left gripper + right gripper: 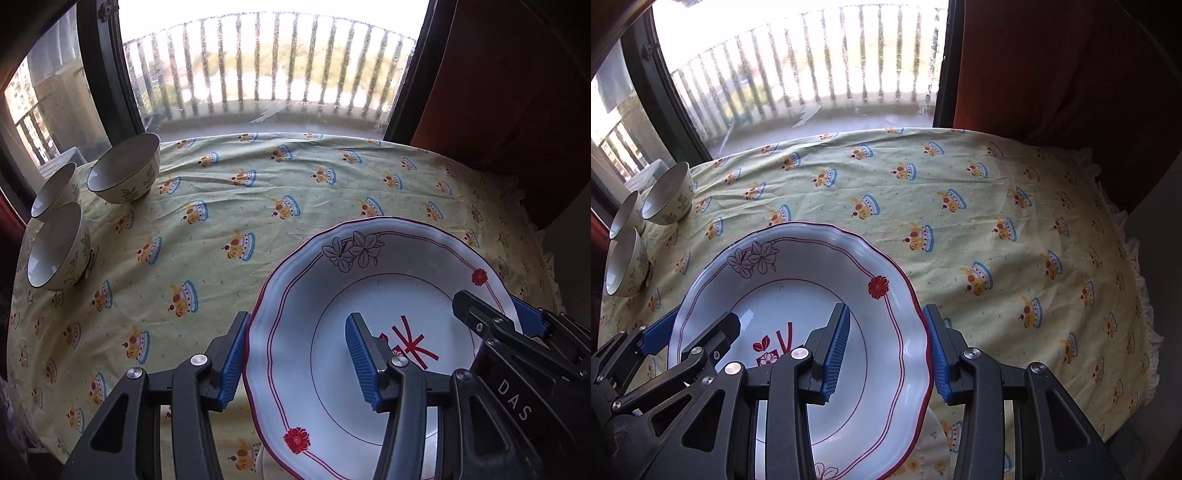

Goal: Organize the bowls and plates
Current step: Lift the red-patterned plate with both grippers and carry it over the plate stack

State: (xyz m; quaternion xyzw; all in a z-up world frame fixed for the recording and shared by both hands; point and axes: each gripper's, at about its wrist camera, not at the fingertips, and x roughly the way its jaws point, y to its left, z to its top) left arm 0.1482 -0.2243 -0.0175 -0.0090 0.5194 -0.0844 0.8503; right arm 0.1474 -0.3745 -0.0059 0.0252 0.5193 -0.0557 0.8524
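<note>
A white plate with a red scalloped rim and flower prints lies near the table's front; it also shows in the right wrist view. My left gripper is open, its jaws straddling the plate's left rim. My right gripper is open, its jaws straddling the plate's right rim. Each gripper shows in the other's view: the right one and the left one. Three cream bowls with leaf prints stand at the far left: one, a second, a third.
The table carries a yellow cloth printed with cakes. A window with a balcony railing runs behind it. A red-brown curtain hangs at the right. The edge of another pale plate shows under the white plate.
</note>
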